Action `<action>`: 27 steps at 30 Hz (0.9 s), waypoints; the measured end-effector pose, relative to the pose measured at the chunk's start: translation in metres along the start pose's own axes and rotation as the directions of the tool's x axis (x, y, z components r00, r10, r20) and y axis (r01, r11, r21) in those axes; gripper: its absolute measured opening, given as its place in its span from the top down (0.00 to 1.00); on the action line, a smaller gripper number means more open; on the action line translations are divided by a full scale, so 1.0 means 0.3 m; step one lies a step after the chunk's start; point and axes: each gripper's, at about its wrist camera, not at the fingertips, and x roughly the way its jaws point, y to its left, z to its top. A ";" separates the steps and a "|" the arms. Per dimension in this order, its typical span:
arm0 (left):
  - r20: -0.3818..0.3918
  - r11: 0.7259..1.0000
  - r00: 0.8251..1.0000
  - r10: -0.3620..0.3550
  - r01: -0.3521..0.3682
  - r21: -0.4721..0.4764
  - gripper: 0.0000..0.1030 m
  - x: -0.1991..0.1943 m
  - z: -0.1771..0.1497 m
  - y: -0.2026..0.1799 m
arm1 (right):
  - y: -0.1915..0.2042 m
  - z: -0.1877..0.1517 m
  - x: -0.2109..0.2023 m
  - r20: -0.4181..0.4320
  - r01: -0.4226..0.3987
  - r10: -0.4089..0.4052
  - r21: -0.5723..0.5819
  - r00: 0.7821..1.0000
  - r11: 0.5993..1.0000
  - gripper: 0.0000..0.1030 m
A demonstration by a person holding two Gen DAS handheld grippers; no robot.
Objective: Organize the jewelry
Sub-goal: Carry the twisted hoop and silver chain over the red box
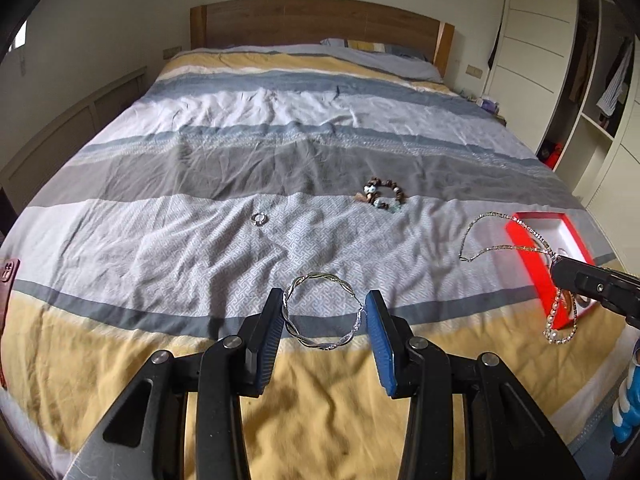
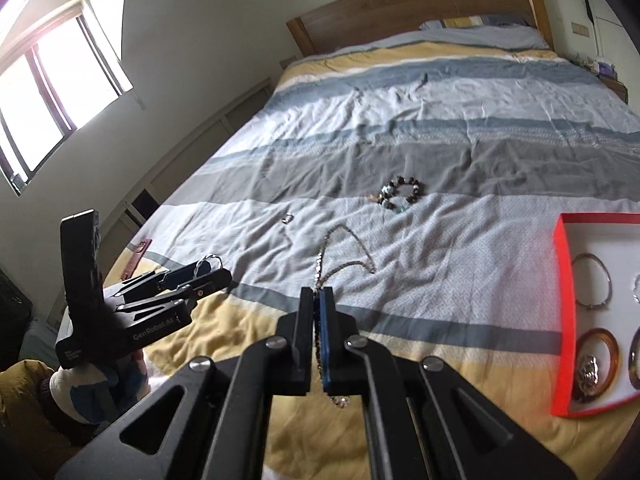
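Left gripper (image 1: 324, 312) clamped across twisted silver bangle (image 1: 320, 312), held above bed (image 1: 200, 240) | right gripper (image 2: 317, 312) pinching chain necklace (image 2: 344, 256) beside red tray (image 2: 562, 320) | bangle likely stiff, light, slippery: hold rim; chain limp, snag-prone.

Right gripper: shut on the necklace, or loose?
Shut. The right gripper has its pads pressed together on the necklace, whose chain trails forward onto the bedspread.

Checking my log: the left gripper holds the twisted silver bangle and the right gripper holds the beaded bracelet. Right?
Not quite. The right gripper is shut on the chain necklace; the beaded bracelet lies on the bed, as the right wrist view shows. The left gripper does hold the twisted silver bangle.
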 end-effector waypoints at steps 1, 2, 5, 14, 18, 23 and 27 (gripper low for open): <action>0.009 1.000 1.000 -0.002 0.002 0.003 0.61 -0.024 -0.003 -0.009 | 0.010 -0.006 -0.023 0.009 0.000 0.000 -0.003 1.000 1.000 0.98; 0.018 1.000 1.000 -0.005 0.005 0.007 0.61 -0.052 -0.007 -0.019 | 0.017 -0.013 -0.046 0.018 0.000 0.000 -0.004 1.000 1.000 0.98; 0.042 1.000 0.999 -0.009 0.008 0.025 0.61 -0.114 -0.018 -0.051 | 0.033 -0.032 -0.120 0.051 0.004 -0.003 -0.011 0.999 1.000 0.98; 0.076 0.993 0.995 -0.060 0.052 0.104 0.61 -0.211 -0.018 -0.251 | -0.005 -0.083 -0.351 0.157 0.042 -0.042 0.006 0.987 0.999 0.98; 0.071 0.982 0.992 -0.108 0.095 0.164 0.61 -0.197 0.001 -0.389 | -0.089 -0.101 -0.457 0.193 0.085 -0.090 0.031 0.977 0.996 0.98; 0.050 0.959 0.980 -0.191 0.176 0.224 0.61 -0.146 0.043 -0.578 | -0.229 -0.109 -0.551 0.205 0.155 -0.168 0.076 0.964 0.985 0.98; 0.018 0.936 0.968 -0.249 0.236 0.262 0.61 -0.068 0.084 -0.724 | -0.369 -0.108 -0.590 0.187 0.213 -0.231 0.111 0.955 0.971 0.98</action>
